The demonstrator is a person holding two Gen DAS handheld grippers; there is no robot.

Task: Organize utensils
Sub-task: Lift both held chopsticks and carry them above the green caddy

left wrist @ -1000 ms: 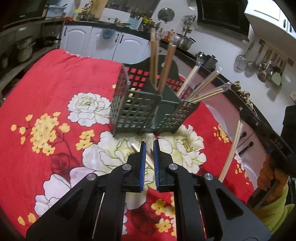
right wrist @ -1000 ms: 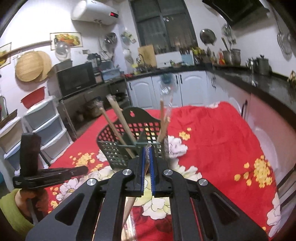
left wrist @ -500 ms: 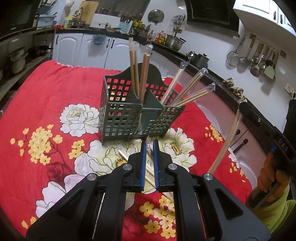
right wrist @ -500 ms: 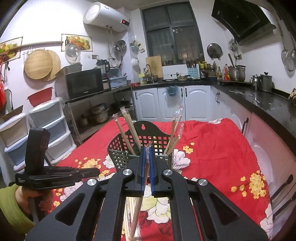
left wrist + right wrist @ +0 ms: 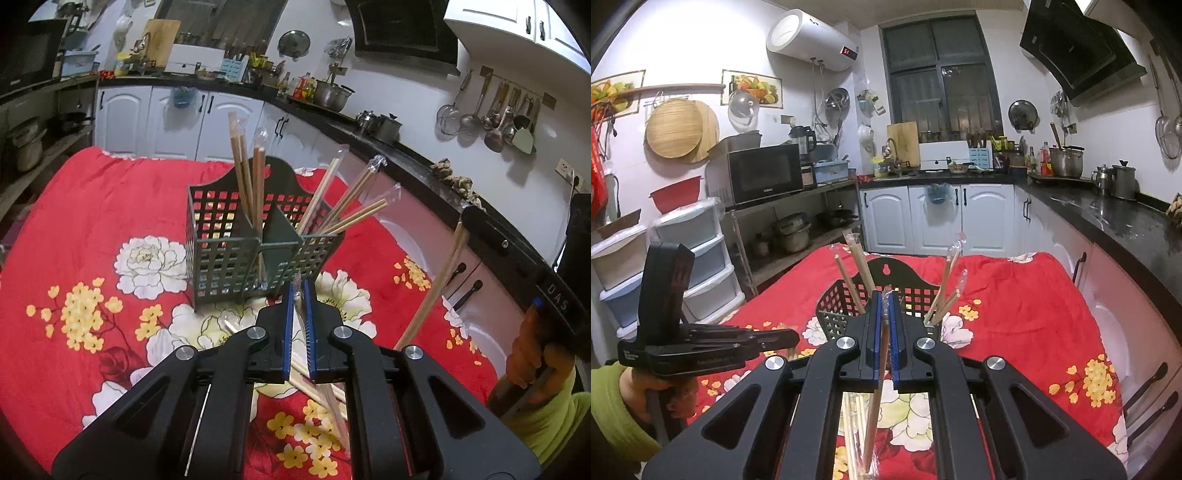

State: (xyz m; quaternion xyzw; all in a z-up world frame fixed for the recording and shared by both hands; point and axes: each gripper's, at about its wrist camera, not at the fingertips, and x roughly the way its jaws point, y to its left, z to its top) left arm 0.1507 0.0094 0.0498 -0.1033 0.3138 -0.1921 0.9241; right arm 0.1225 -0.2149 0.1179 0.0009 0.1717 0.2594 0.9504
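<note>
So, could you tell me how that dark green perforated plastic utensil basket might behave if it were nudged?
The dark green perforated plastic utensil basket looks light, so it would probably slide on the red floral cloth. The wrapped wooden chopsticks lean outward, so it may tip that way.

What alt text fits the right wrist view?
The right tongs are shut on wrapped chopsticks in front of a dark basket holding more chopsticks, on a red floral cloth. The left tongs show at left.

Red floral tablecloth (image 5: 92,206), green utensil basket (image 5: 229,254), loose chopsticks (image 5: 314,391)
</note>
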